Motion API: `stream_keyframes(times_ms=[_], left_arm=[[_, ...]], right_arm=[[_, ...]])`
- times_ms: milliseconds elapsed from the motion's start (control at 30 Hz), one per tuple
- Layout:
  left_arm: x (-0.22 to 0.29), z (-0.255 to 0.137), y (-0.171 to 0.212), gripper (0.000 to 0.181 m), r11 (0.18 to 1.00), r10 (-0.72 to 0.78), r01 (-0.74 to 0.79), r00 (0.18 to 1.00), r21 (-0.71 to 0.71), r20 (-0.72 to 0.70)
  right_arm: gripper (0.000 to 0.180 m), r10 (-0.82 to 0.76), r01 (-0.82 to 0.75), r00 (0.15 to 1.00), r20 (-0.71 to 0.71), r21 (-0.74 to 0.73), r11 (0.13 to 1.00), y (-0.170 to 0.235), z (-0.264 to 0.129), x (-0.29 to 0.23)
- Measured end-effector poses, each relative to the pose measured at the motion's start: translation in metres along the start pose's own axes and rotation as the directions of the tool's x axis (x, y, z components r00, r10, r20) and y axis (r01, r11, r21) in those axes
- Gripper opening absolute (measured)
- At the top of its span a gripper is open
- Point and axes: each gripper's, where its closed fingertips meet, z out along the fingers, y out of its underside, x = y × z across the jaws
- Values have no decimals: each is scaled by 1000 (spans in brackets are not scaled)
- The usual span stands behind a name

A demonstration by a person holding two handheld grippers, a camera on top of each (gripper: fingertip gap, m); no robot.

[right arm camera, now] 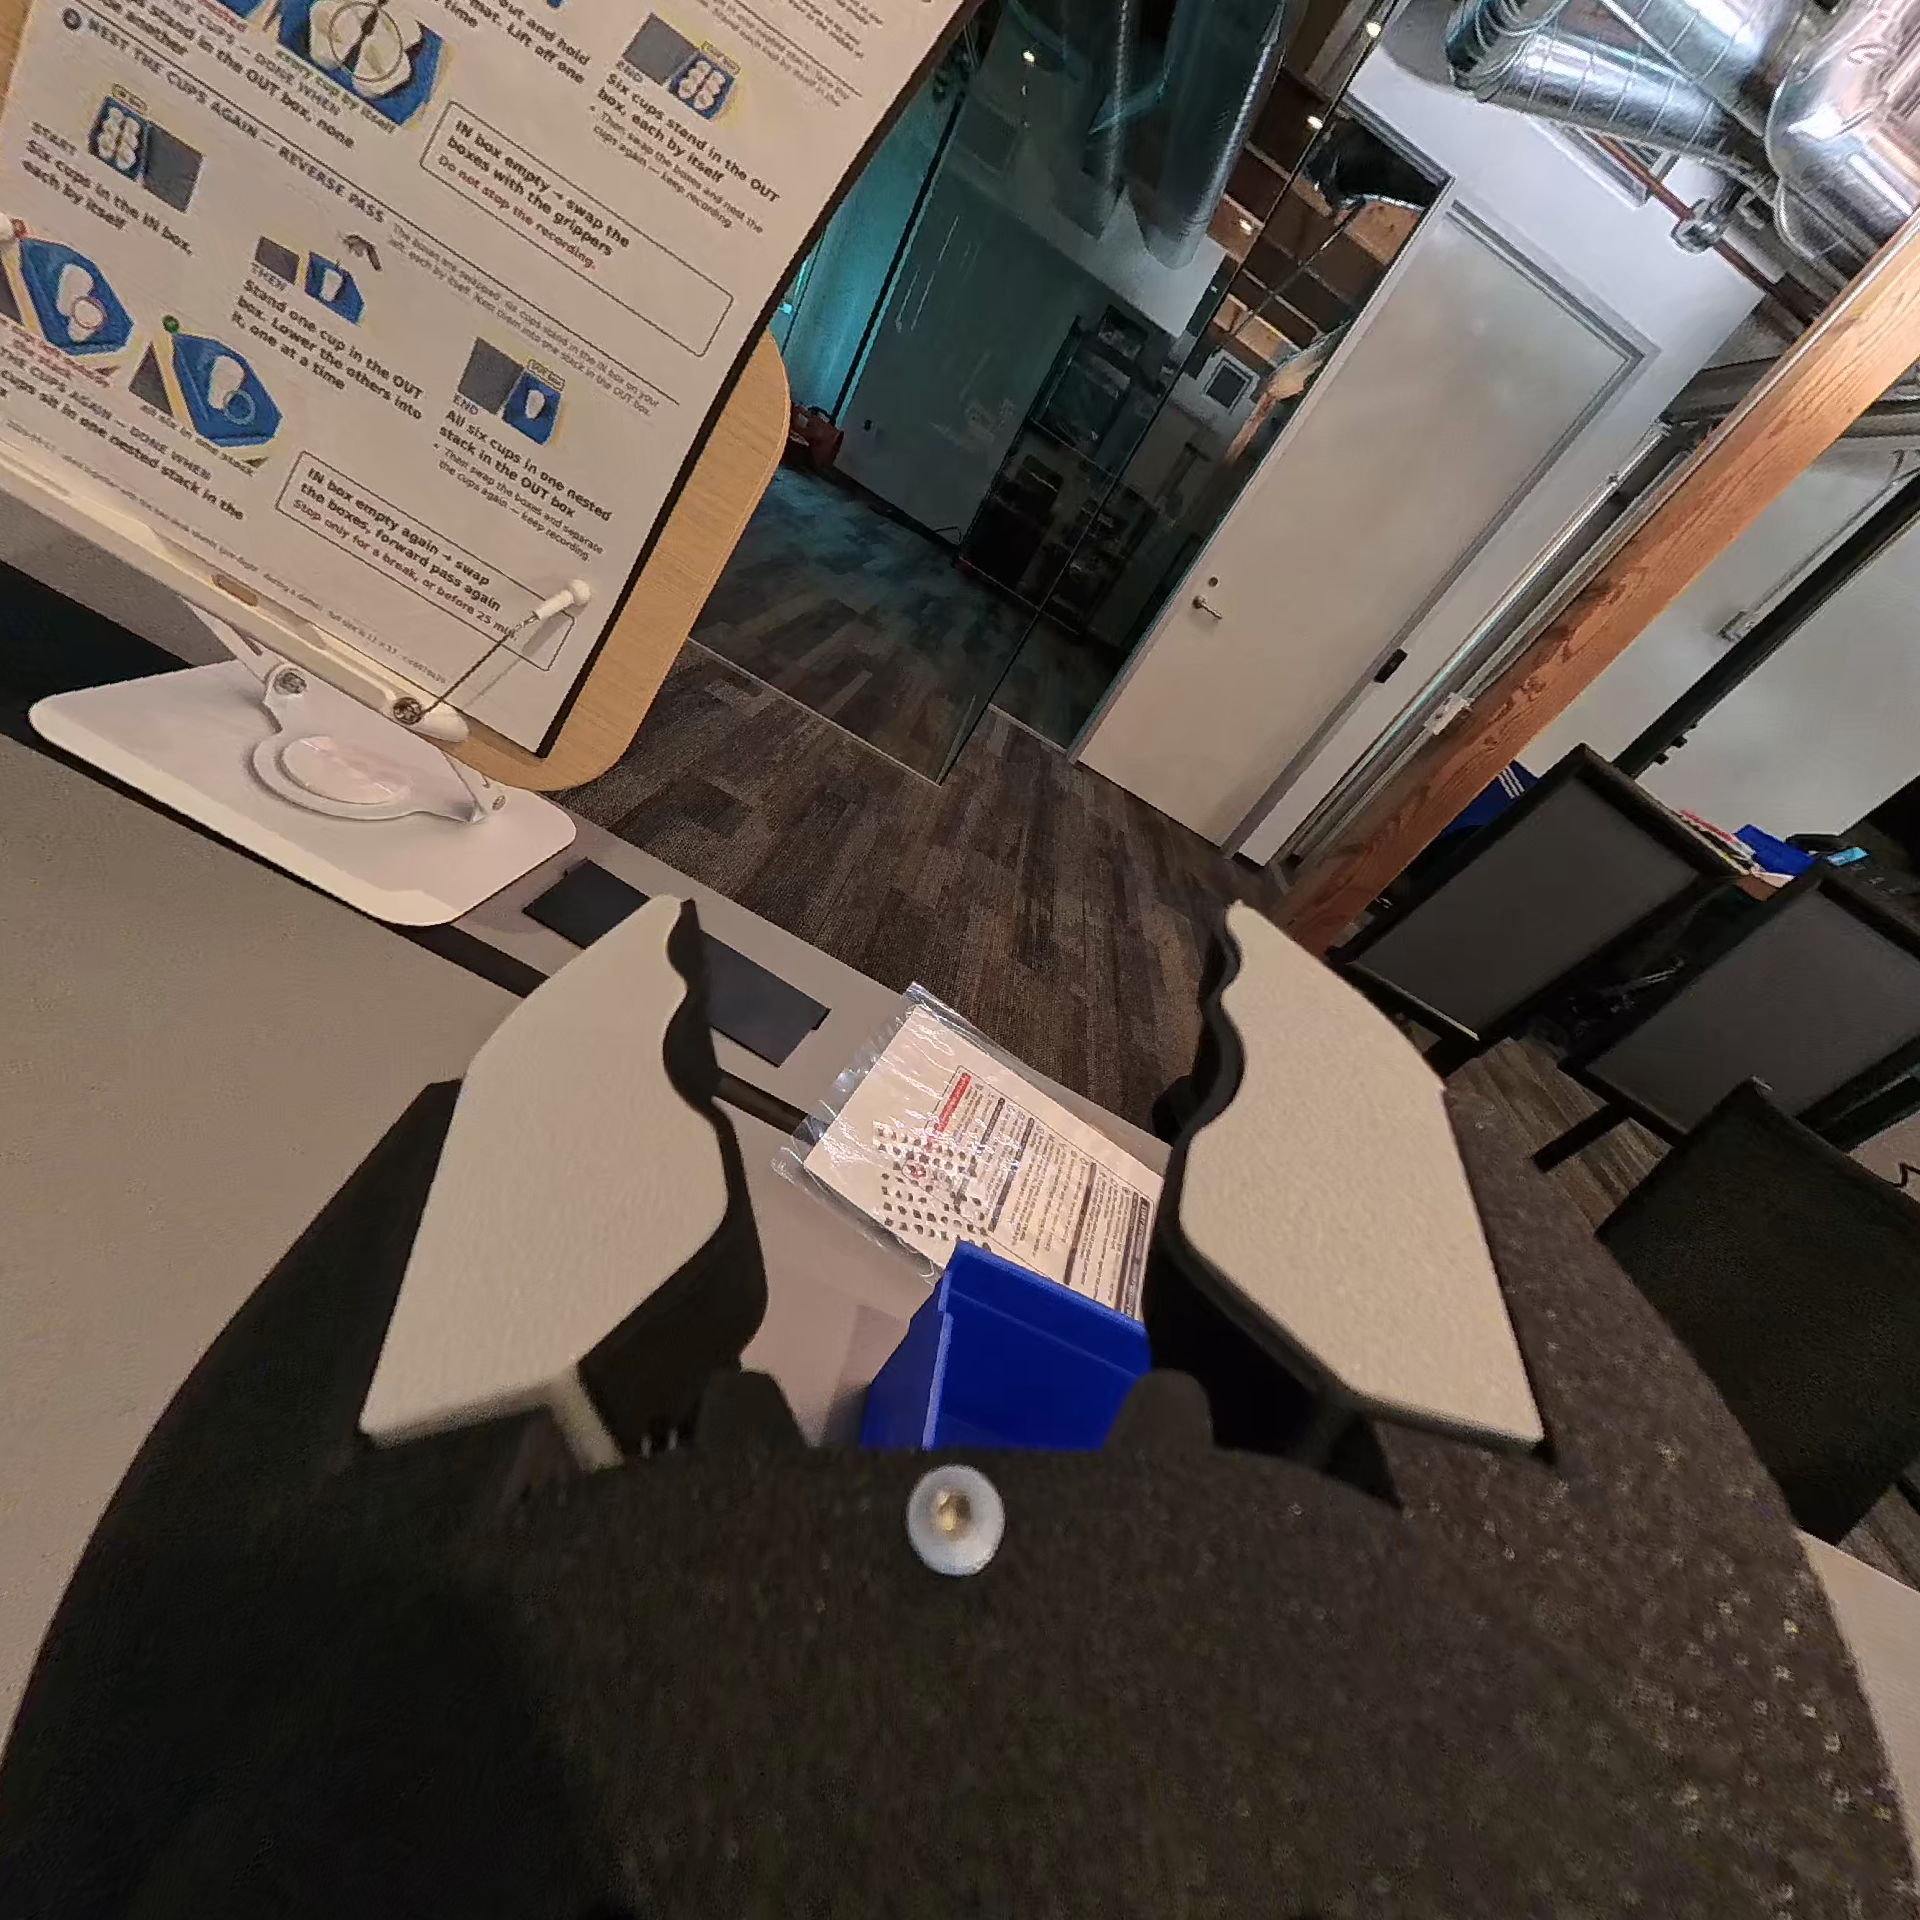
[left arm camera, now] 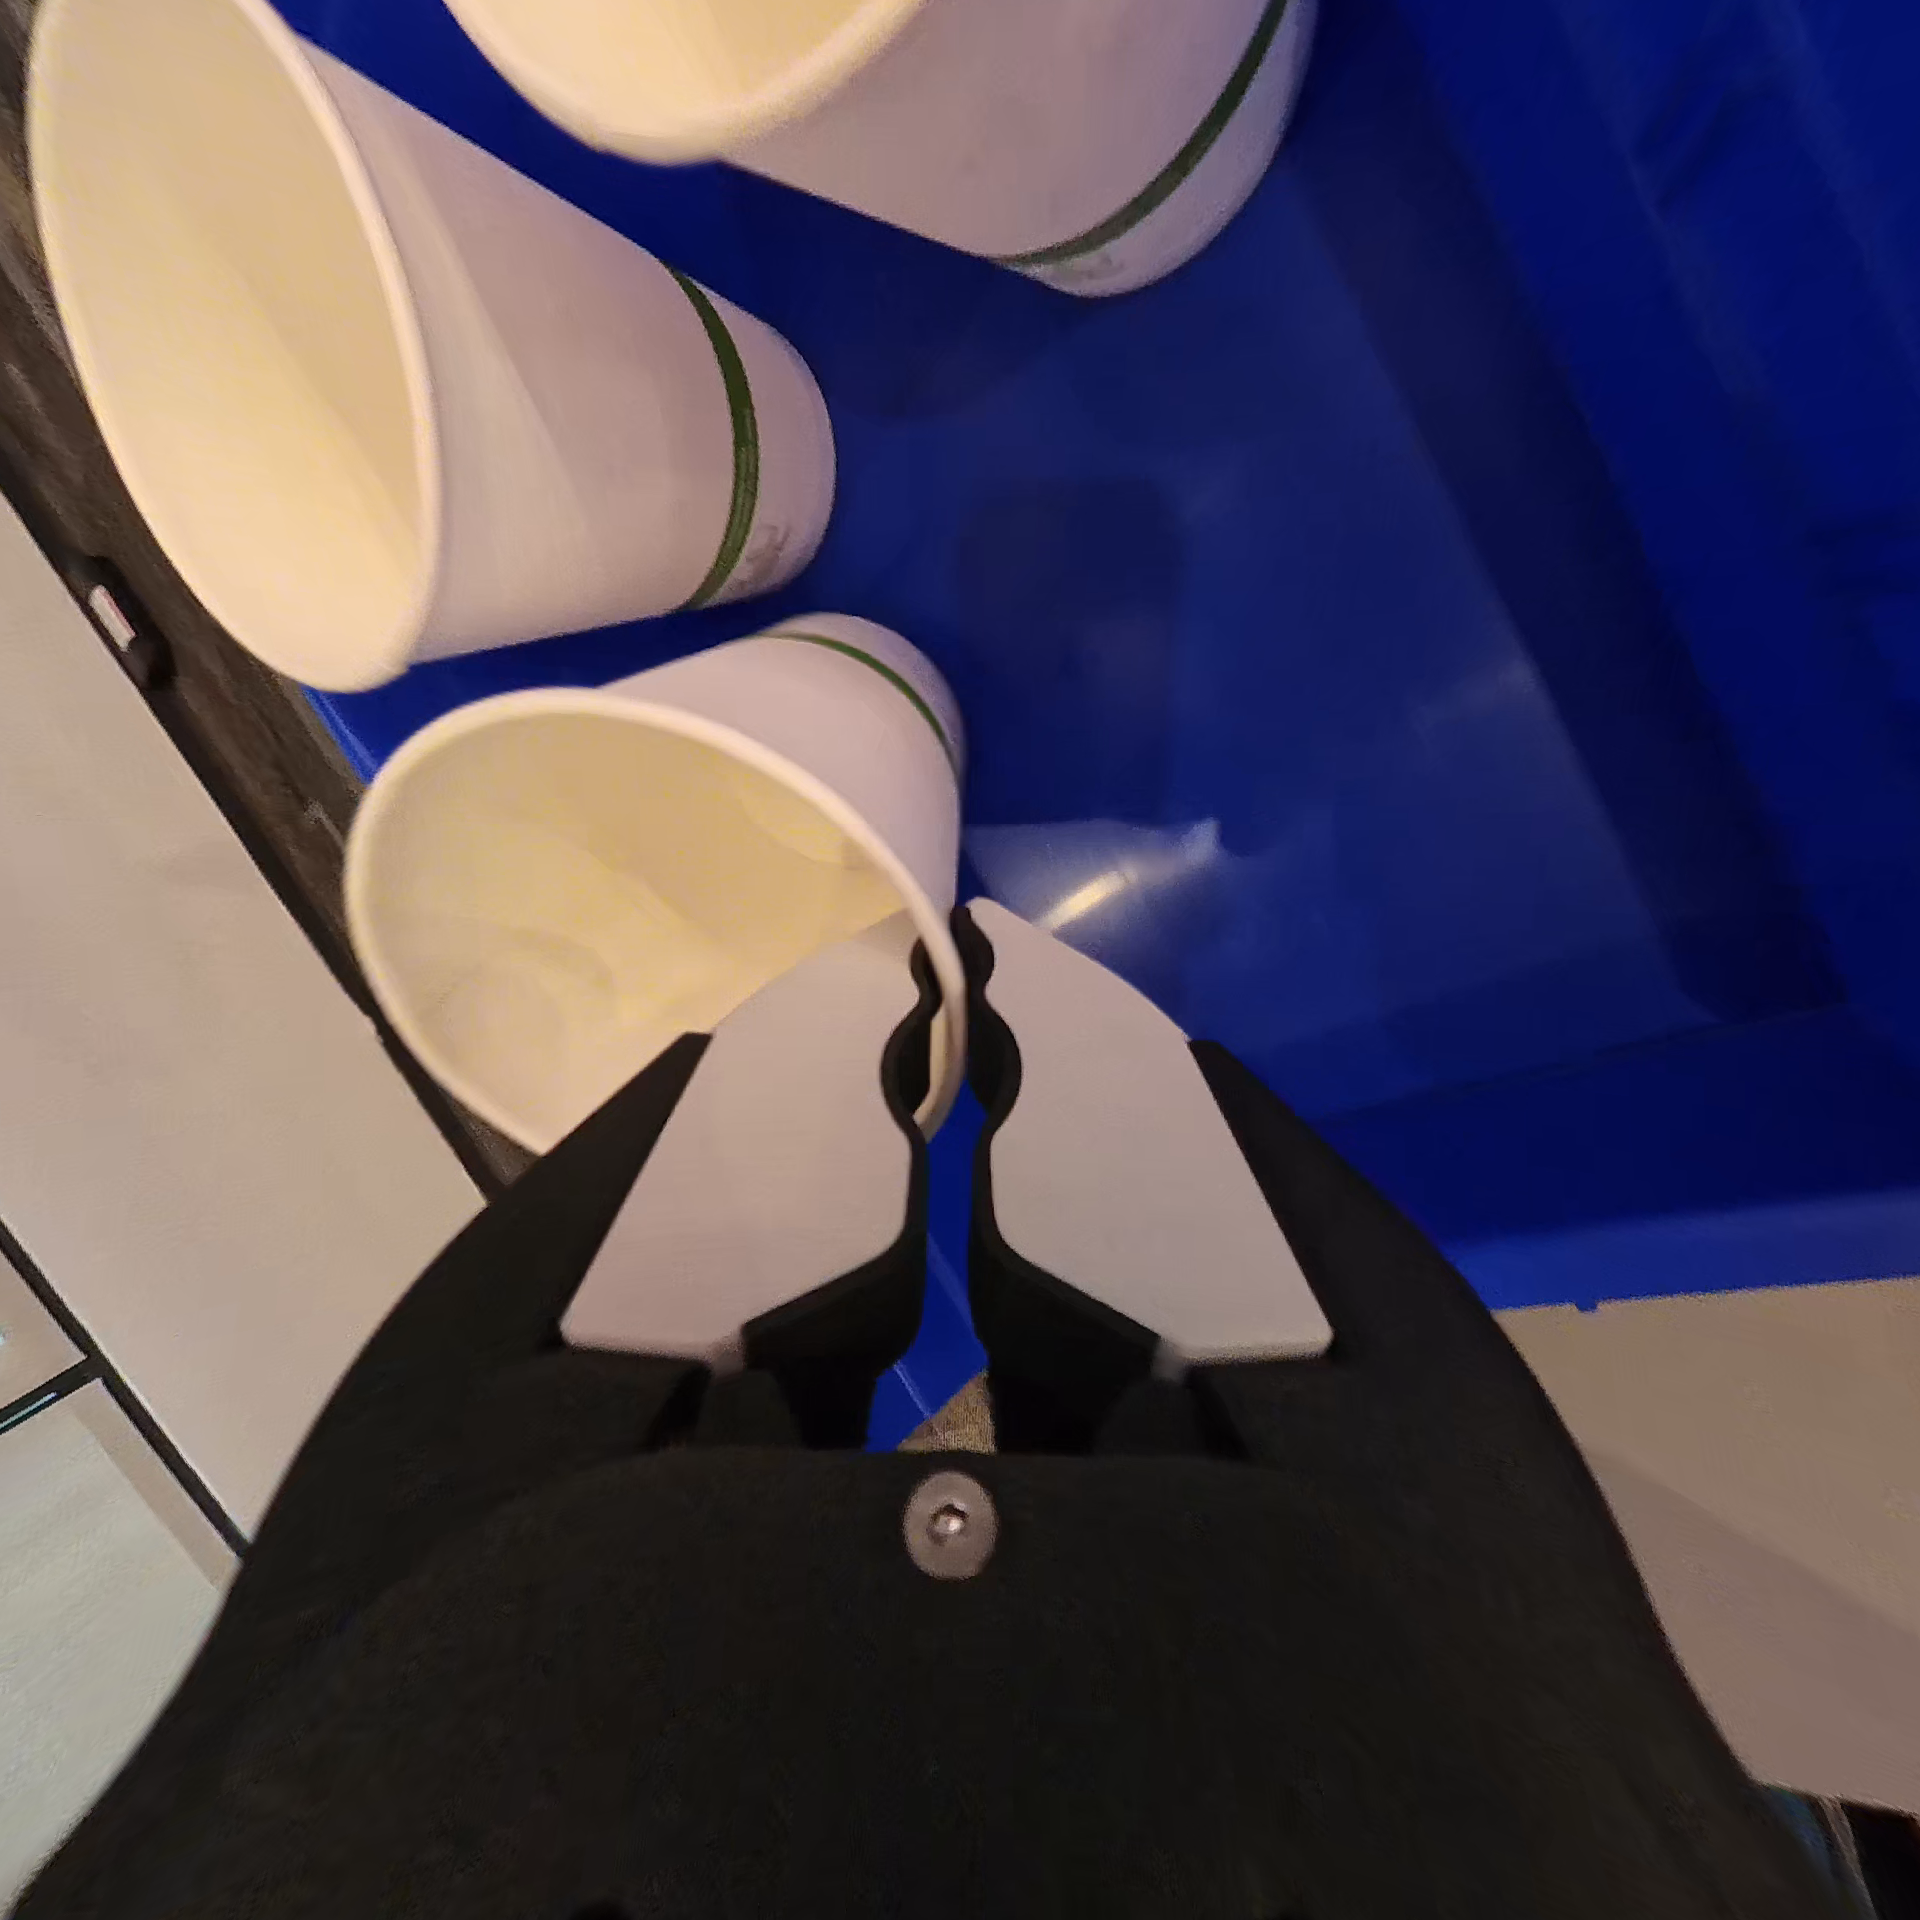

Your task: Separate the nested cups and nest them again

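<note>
Cup rim is clamped in our left gripper, inside the blue bin beside 2 cups. Right gripper fingers stand apart, empty. Judged next: we set it down upright, then release.

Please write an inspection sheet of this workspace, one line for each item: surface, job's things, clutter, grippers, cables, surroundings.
Surface: grey table.
Job's things: three white paper cups in a blue bin; nearest cup, middle cup, far cup.
Clutter: bagged leaflet; instruction board on white stand.
Grippers: left gripper pinches nearest cup's rim; right gripper open, empty.
Cables: nothing seen.
Surroundings: carpet, door, ceiling ducts.
</note>
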Motion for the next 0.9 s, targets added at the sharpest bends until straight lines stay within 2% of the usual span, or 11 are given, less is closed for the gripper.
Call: stream_keyframes(times_ms=[200,300,400,467,533,667,767,900], left_arm=[[8,-31,14,0,999,39,-39,998,0,-47],[10,-75,-1,0,993,68,-62,996,101,-56],[31,-138,-38,0,959,135,-105,986,262,-100],[64,-184,-70,0,906,245,-171,957,387,-152],[108,-224,-98,0,833,389,-258,902,489,-186],[190,-271,-138,0,682,621,-416,763,602,-176],[239,-286,-157,0,589,723,-493,676,640,-145],[288,-297,-173,0,483,811,-571,578,664,-93]], right_arm=[[88,-3,3,998,63,1,1000,-1,1,-12],[88,-16,8,987,162,49,999,-15,0,-38],[87,-7,-33,937,348,108,994,-35,-5,-84],[83,-1,-106,841,541,167,980,-55,-19,-127],[79,-19,-187,702,712,210,960,-75,-40,-169],[77,-117,-243,457,882,251,937,-96,-84,-239],[83,-154,-202,370,916,241,949,-96,-101,-277],[85,-131,-212,320,938,206,955,-96,-108,-304]])
